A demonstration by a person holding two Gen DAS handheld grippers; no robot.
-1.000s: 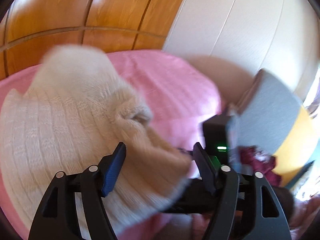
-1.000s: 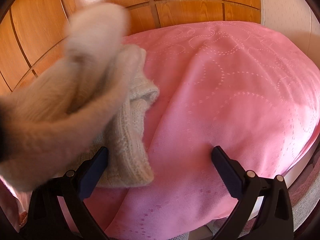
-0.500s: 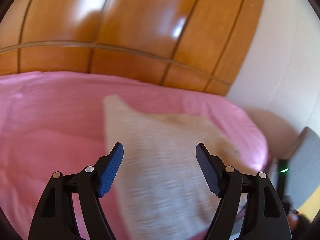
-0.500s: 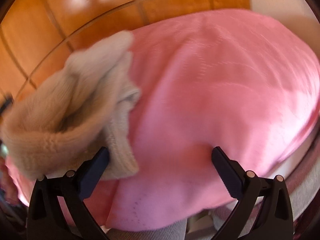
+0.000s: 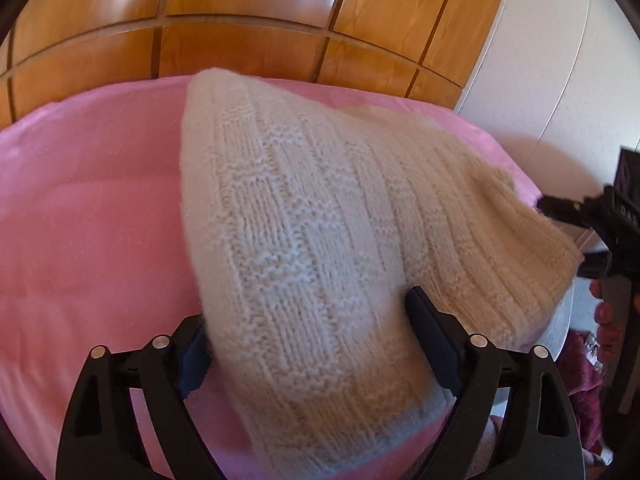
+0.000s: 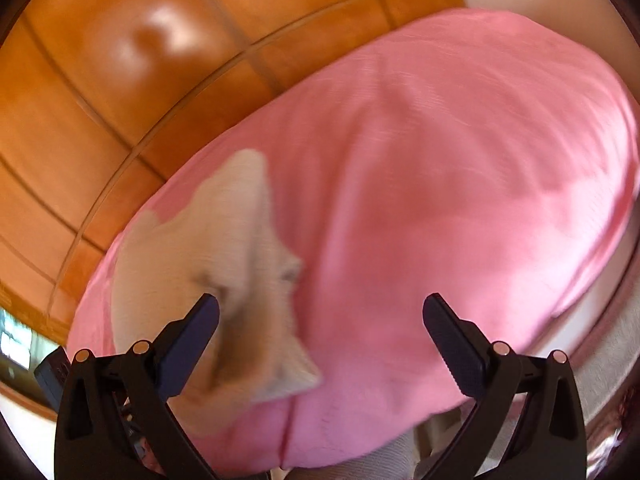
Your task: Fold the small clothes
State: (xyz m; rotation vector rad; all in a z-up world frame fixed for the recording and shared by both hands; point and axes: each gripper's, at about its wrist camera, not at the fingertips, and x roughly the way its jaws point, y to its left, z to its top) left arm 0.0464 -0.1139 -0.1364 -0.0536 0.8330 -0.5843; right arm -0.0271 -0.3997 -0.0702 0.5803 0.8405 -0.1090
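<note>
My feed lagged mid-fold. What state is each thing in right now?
Knit garment: lying on the pink bedcover, lower end between the left fingers.
Left hand-held gripper: jaws opening, no pad visibly pressing the knit.
Right hand-held gripper: open, empty.
Pink bedcover: spread, lightly creased.

A cream ribbed-knit garment (image 5: 304,248) lies rumpled, perhaps partly folded, on the pink bedcover (image 5: 88,208).

Cream ribbed-and-basketweave knitted garment (image 5: 312,240); plain pink bedspread (image 5: 92,208); glossy orange-brown wooden headboard (image 5: 240,32) with dark seams; white wall (image 5: 560,60).
</note>
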